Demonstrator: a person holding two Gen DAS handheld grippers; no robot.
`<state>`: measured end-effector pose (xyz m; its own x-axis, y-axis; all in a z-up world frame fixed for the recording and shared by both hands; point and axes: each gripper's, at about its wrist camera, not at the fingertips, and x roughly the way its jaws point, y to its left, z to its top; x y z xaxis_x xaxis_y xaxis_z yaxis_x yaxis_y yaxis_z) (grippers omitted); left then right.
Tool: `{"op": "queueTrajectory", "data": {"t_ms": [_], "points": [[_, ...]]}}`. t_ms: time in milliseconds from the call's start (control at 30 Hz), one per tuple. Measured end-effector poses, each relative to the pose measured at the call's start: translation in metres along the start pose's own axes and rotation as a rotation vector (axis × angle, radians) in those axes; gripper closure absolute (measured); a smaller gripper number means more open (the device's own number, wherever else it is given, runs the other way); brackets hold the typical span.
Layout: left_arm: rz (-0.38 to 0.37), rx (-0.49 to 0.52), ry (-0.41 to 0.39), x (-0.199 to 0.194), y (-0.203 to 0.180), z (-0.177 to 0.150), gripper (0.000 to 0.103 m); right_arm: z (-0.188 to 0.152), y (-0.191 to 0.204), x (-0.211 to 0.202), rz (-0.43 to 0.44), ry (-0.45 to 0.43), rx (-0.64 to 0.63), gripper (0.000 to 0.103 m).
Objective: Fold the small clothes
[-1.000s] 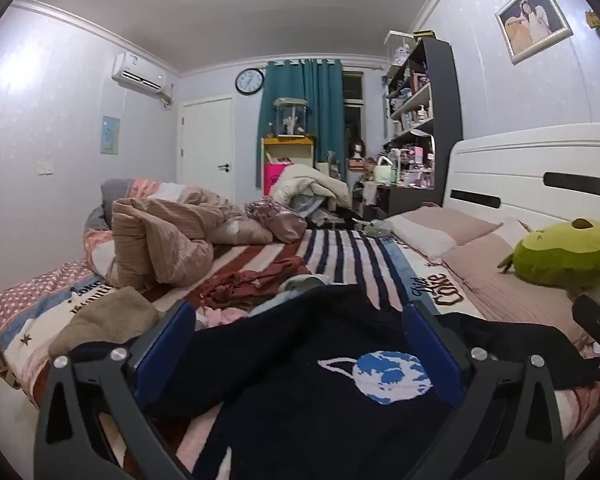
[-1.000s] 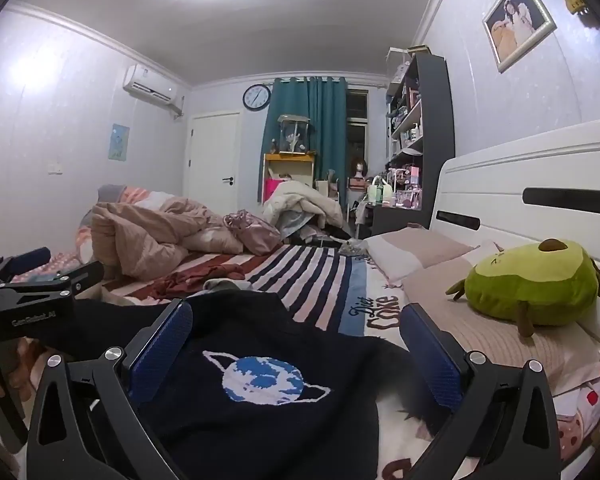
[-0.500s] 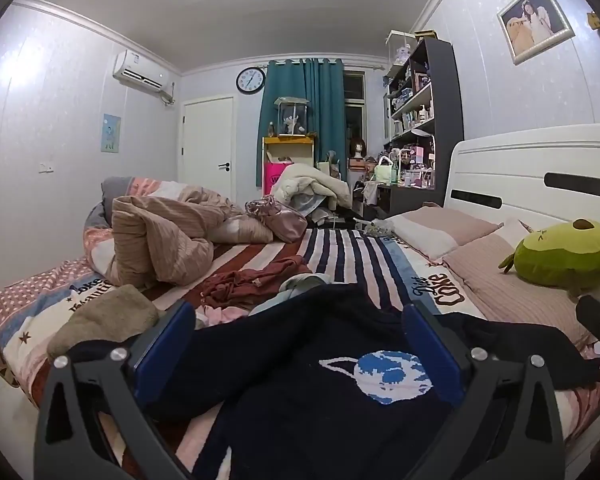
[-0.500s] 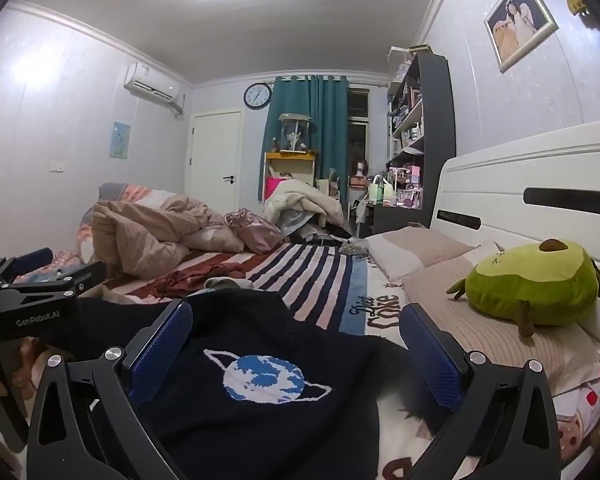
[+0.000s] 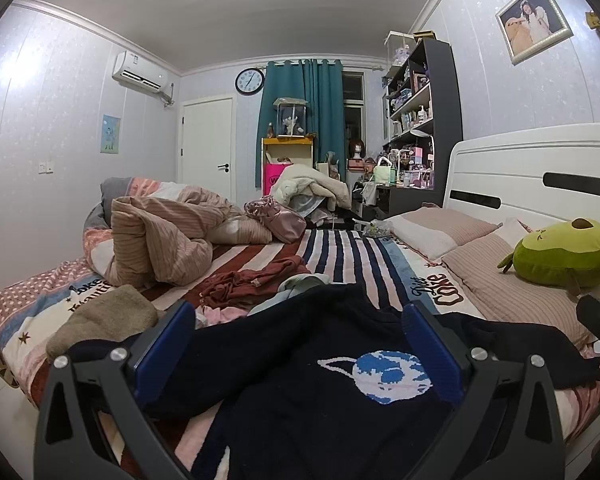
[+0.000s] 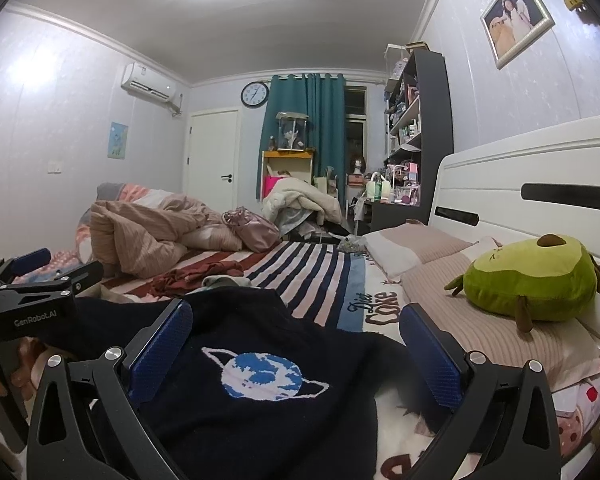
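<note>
— Knitwear first: we see a dark navy sweater (image 5: 300, 392) spread on the striped bedspread (image 5: 340, 256), at the near edge of the bed. A blue-and-white ringed planet (image 5: 384, 372) is knitted into its front.

— Flat?

— Mostly. From the right wrist view the sweater (image 6: 268, 360) lies open with a rumpled edge toward the pillows, and the planet (image 6: 262, 376) faces up.

— And our tongs?

— We hold the left gripper (image 5: 296, 336) low over the sweater, its blue pads wide apart with nothing between them. The right gripper (image 6: 296, 336) hangs the same way, pads apart, over the planet. In the right view we also see the left gripper (image 6: 40, 280) from the side, black, near the sweater's left edge.

— Around it?

— Just beyond the sweater lie a maroon garment (image 5: 244, 284) and a pale blue one (image 5: 300, 282); a tan cloth (image 5: 100, 320) sits to the left. A pink quilt (image 5: 160, 240) is heaped farther back. A green avocado plush (image 6: 528, 280) rests on the pillow (image 6: 460, 300) by the white headboard (image 6: 540, 188).
</note>
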<state>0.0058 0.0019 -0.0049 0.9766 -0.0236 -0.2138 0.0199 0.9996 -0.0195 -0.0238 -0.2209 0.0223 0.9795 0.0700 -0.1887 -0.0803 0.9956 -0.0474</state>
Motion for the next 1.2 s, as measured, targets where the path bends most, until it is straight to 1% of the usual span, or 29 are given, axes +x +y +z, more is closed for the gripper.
{"op": "queueTrajectory", "data": {"t_ms": [100, 367, 500, 633, 767, 933, 1133, 1200], "points": [[-0.014, -0.004, -0.006, 0.002, -0.001, -0.001, 0.001, -0.002, -0.001, 0.003, -0.009, 0.01, 0.009, 0.0], [-0.01, 0.004, 0.003, 0.007, -0.004, 0.0, 0.001, -0.003, -0.002, 0.006, 0.022, 0.014, 0.029, 0.0], [-0.01, 0.009, 0.015, 0.01, -0.005, -0.001, 0.001, -0.003, 0.001, 0.009, 0.018, 0.021, 0.026, 0.0], [-0.033, 0.004, 0.025, 0.012, -0.004, 0.0, 0.001, -0.003, 0.001, 0.008, 0.008, 0.019, 0.03, 0.0], [-0.03, 0.01, 0.024, 0.012, -0.004, 0.0, 0.001, -0.003, -0.001, 0.008, 0.004, 0.016, 0.042, 0.0], [-0.045, -0.035, 0.019, 0.009, 0.005, -0.002, 0.001, -0.001, 0.001, 0.012, 0.014, 0.023, 0.042, 0.0], [-0.023, -0.057, 0.026, 0.008, 0.018, -0.004, 0.001, -0.004, 0.004, 0.016, 0.032, 0.025, 0.059, 0.0], [-0.02, -0.071, 0.032, 0.008, 0.026, -0.005, 0.001, -0.006, 0.006, 0.018, 0.014, 0.023, 0.065, 0.0]]}}
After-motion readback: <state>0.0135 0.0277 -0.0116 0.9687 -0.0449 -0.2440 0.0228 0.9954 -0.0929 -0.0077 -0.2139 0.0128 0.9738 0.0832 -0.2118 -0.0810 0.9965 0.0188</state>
